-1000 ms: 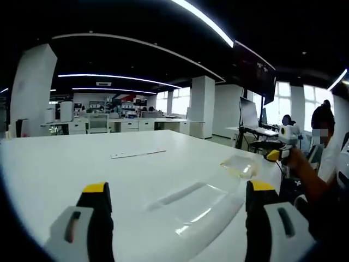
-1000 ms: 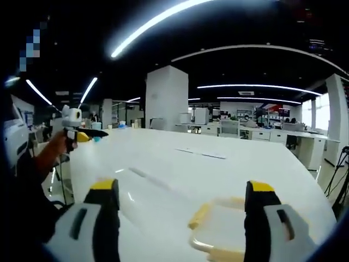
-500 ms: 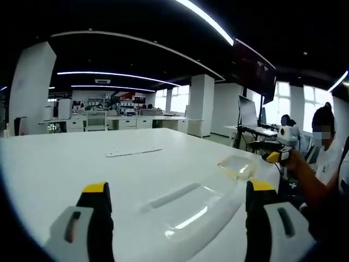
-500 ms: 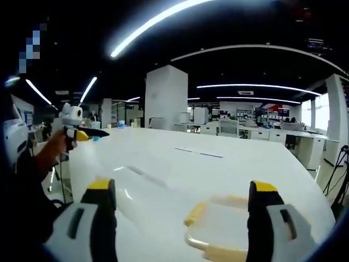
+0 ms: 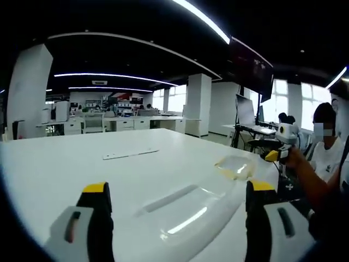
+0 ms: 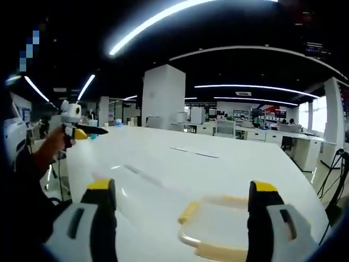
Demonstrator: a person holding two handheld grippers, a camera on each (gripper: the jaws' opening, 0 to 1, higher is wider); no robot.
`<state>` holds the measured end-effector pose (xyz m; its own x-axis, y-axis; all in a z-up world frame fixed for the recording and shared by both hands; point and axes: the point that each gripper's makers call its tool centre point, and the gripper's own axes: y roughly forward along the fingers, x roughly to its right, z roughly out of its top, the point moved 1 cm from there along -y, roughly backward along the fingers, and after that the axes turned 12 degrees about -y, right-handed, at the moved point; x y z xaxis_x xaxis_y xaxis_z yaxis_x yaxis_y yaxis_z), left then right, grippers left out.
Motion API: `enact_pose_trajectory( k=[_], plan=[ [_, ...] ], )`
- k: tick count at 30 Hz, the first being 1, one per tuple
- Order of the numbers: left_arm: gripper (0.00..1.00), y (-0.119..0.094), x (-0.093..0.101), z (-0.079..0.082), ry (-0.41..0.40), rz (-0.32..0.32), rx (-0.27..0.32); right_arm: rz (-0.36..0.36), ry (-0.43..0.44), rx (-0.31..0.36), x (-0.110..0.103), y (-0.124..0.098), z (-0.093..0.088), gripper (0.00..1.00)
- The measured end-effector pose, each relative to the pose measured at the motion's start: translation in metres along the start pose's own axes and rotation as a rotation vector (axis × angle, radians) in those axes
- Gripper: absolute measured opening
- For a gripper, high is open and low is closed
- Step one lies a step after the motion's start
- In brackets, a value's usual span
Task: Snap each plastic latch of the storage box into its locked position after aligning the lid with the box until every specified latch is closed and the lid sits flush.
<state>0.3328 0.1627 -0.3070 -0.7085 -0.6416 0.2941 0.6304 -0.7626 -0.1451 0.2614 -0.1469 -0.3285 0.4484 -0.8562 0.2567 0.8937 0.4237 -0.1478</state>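
Your lid (image 5: 191, 210) lies lengthwise ahead between the spread left gripper (image 5: 177, 191) jaws; the box (image 6: 218, 229) sits at the table (image 6: 218, 169) edge between the spread right gripper (image 6: 182, 188) jaws.

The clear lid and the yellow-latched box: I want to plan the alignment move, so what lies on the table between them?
Only bare white table lies between the clear plastic lid and the yellow-latched clear box, in the right gripper view.

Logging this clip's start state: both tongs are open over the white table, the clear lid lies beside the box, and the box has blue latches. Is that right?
Not quite: the latches are yellow, as the right gripper view shows. The rest holds: the left tongs and right tongs are open over the white table, and the clear lid lies beside the box.
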Motion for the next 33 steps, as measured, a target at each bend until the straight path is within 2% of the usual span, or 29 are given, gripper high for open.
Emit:
enact_pose_trajectory(
  k=[17, 22, 33],
  plan=[
    [1.00, 0.016, 0.016, -0.005, 0.013, -0.025, -0.023, -0.006, -0.010, 0.009, 0.009, -0.007, 0.000, 0.97],
    [1.00, 0.022, 0.026, -0.006, 0.014, -0.043, -0.027, 0.016, 0.024, 0.042, 0.018, -0.011, 0.002, 0.97],
    [1.00, 0.031, 0.036, -0.012, 0.011, -0.063, -0.037, 0.001, 0.018, 0.018, 0.027, -0.015, -0.005, 0.99]
  ],
)
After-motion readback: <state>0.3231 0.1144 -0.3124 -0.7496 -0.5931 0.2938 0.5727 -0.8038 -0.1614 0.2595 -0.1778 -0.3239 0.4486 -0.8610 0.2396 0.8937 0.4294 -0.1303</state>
